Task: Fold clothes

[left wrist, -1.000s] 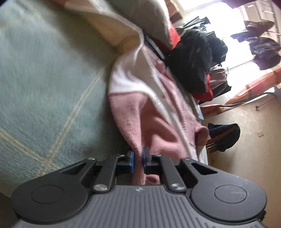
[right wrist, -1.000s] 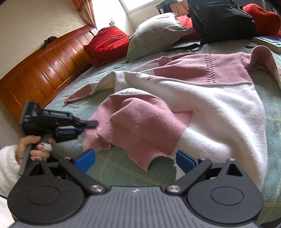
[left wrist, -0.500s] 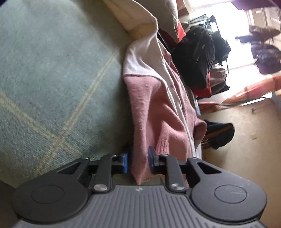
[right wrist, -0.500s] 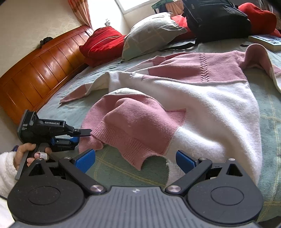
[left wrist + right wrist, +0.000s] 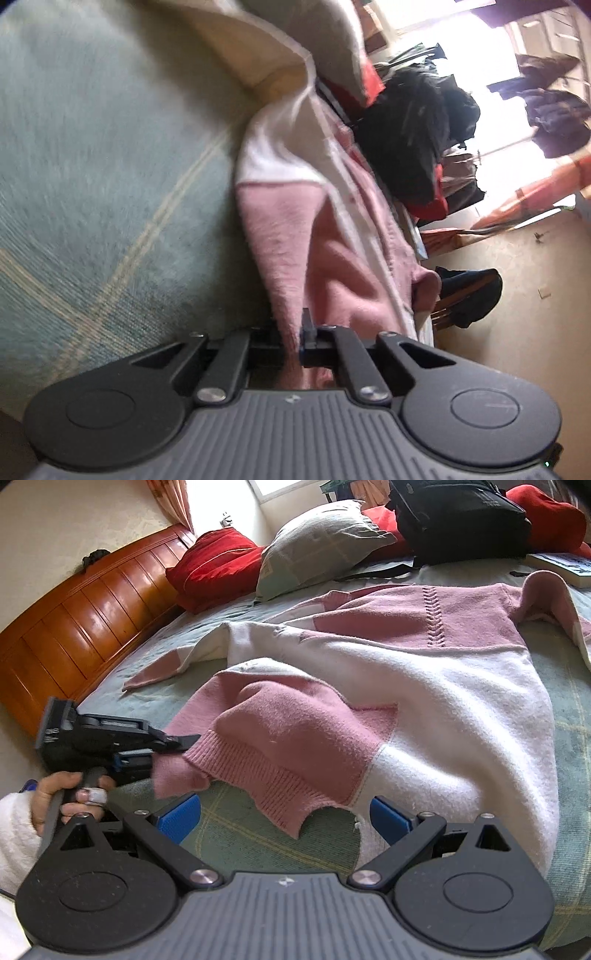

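A pink and white knit sweater (image 5: 424, 686) lies spread on the green checked bed (image 5: 240, 834). Its pink ribbed hem (image 5: 258, 771) is folded up toward me. My left gripper (image 5: 293, 339) is shut on the pink hem corner (image 5: 288, 280); in the right wrist view it (image 5: 162, 753) pinches that corner at the left, lifted off the bed. My right gripper (image 5: 284, 818) is open and empty, low over the bed just in front of the hem. One sleeve (image 5: 162, 668) lies out to the left.
A wooden headboard (image 5: 81, 620) runs along the left. Red cushions (image 5: 218, 561), a grey pillow (image 5: 317, 542), a black bag (image 5: 461, 517) and a book (image 5: 561, 566) lie at the far side of the bed. The floor (image 5: 517, 295) lies beyond the bed's edge.
My left gripper opened around the hem corner half a second ago and has now closed on it and lifted it slightly. My right gripper stays open and has barely moved.
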The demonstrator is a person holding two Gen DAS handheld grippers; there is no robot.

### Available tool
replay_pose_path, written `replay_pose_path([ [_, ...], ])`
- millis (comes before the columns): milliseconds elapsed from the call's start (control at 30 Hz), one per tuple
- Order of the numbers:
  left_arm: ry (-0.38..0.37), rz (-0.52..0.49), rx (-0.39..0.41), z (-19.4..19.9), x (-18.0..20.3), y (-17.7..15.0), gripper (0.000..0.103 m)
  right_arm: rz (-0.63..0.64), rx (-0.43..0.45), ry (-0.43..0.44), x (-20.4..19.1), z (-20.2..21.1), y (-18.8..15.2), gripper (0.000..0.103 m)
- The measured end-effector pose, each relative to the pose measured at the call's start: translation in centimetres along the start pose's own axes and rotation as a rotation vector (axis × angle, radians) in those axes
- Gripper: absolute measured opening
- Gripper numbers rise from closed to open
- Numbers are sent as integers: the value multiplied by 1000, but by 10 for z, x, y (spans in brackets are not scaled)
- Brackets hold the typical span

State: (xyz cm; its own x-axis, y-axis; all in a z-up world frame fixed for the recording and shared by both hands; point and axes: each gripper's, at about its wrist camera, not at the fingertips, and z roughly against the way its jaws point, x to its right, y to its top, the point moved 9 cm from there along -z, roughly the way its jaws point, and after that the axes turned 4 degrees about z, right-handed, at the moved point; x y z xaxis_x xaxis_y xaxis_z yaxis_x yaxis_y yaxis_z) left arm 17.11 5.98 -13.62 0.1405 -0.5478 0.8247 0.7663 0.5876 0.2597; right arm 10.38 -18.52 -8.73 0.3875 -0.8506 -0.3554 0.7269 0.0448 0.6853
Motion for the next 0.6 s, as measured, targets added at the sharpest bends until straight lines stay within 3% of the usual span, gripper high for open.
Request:
replay_pose_path([
  [300, -18, -79, 98, 51, 24, 26, 5, 2, 4, 6, 1, -1, 2, 100],
  [600, 85, 7, 31, 33, -29, 19, 6, 30, 42, -101, 21, 23, 5, 100],
])
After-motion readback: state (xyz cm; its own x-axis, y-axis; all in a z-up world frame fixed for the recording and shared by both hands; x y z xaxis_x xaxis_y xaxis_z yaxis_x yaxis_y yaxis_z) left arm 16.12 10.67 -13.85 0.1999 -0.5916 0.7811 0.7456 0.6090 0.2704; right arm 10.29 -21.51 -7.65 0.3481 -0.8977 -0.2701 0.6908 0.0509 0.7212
